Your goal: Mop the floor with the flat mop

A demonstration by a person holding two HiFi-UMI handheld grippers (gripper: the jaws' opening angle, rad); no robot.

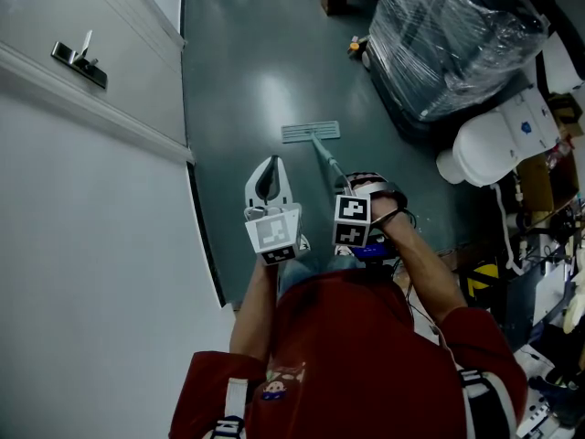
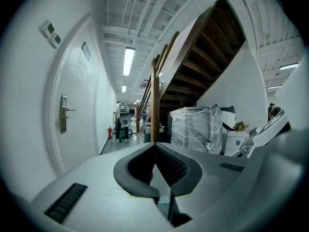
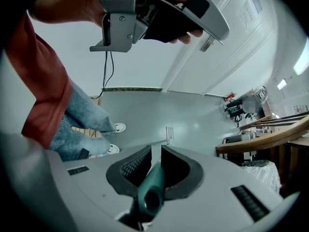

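One mop handle [image 3: 151, 181] clamped in right gripper [image 3: 155, 149], head [image 1: 311, 133] seemingly ahead

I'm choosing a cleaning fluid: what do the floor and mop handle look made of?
The floor looks like sealed or painted concrete, semi-gloss: a soft glare shows. The mop handle, in the right tongs, looks a hollow teal tube, plastic or coated metal.

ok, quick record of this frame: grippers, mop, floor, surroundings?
left gripper: shut, empty, not on the mop
right gripper: shut on mop handle
mop head: flat on floor, ahead of the person
left of person: white door
right of person: plastic-wrapped load
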